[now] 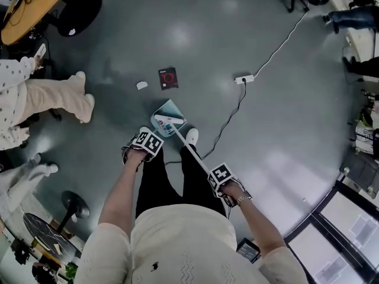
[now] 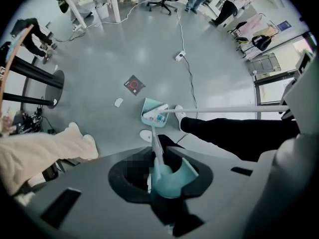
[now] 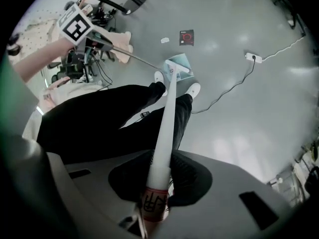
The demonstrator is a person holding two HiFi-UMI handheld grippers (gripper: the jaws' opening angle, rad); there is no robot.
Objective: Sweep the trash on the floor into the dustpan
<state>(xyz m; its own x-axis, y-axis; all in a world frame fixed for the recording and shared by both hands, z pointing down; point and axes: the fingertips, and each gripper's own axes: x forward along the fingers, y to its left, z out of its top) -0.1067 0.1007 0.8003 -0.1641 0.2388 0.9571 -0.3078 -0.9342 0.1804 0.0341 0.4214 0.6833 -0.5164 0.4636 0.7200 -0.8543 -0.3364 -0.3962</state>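
Left gripper [image 1: 145, 143] is clamped on the handle of the teal plastic dustpan [image 1: 169, 111], set at frame centre. The right gripper [image 1: 221, 176] is closed on the white long-handled broom [image 1: 193, 153], so the black square packet [image 1: 168, 78] and white scrap [image 1: 142, 86], lying above, can be swept in.

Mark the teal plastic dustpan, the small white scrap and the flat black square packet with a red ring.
teal plastic dustpan [image 1: 169, 108], head view, bare pan floor.
small white scrap [image 1: 142, 86], head view, its middle.
flat black square packet [image 1: 168, 78], head view, its red ring.
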